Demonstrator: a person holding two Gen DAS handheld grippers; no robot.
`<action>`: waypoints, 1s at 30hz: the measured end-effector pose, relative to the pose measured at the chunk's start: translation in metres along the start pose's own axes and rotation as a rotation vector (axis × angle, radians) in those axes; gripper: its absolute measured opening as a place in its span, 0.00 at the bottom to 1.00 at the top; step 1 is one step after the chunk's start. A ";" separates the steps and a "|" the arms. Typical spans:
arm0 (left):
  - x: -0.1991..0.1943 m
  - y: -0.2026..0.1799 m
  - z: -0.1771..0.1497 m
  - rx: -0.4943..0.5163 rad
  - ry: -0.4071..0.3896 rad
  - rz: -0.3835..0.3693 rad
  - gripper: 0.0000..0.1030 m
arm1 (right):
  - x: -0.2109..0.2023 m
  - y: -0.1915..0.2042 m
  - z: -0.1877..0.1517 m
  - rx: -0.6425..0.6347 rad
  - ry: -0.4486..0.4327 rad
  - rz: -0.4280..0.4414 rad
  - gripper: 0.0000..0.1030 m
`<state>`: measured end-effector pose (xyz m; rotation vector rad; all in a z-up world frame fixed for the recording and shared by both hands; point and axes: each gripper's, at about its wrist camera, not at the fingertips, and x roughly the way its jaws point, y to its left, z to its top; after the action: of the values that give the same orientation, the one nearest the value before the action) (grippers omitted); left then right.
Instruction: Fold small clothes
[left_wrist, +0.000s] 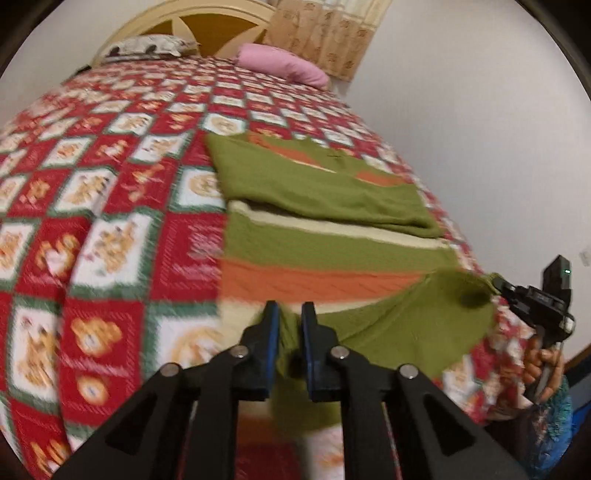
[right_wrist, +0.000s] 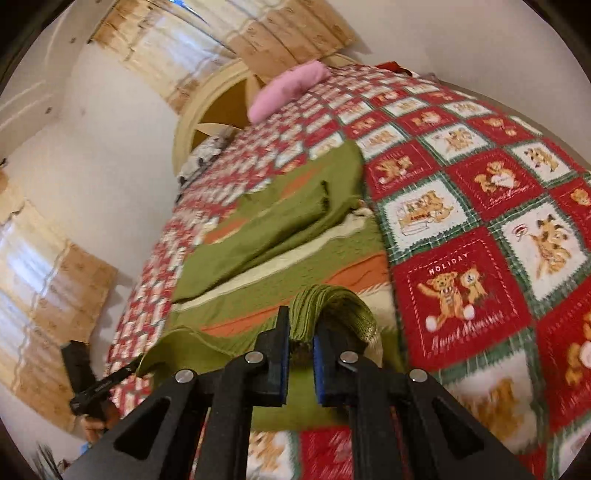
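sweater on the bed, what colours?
The sweater is olive green with orange and cream stripes; clearest in the left wrist view.

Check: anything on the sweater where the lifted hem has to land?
Only its own folded-in sleeve, lying across the upper body. Nothing else is on the sweater. Both the left gripper and the right gripper already clamp the hem.

I see a bed under a red-and-white teddy-bear quilt, a pink pillow and cream arched headboard at the far end, tan curtains, white walls.
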<state>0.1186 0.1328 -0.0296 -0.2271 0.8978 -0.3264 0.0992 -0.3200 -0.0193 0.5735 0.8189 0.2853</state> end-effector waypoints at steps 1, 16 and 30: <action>-0.003 0.005 0.002 0.003 -0.012 0.013 0.13 | 0.010 -0.002 0.000 -0.002 0.011 -0.016 0.10; 0.006 0.002 0.006 0.188 -0.050 -0.046 0.67 | -0.031 0.033 -0.016 -0.111 -0.208 -0.063 0.40; 0.040 -0.009 -0.005 0.178 -0.020 -0.099 0.44 | -0.020 0.042 -0.022 -0.191 -0.172 -0.185 0.40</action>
<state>0.1362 0.1091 -0.0588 -0.1101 0.8341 -0.4926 0.0683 -0.2873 0.0054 0.3350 0.6640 0.1396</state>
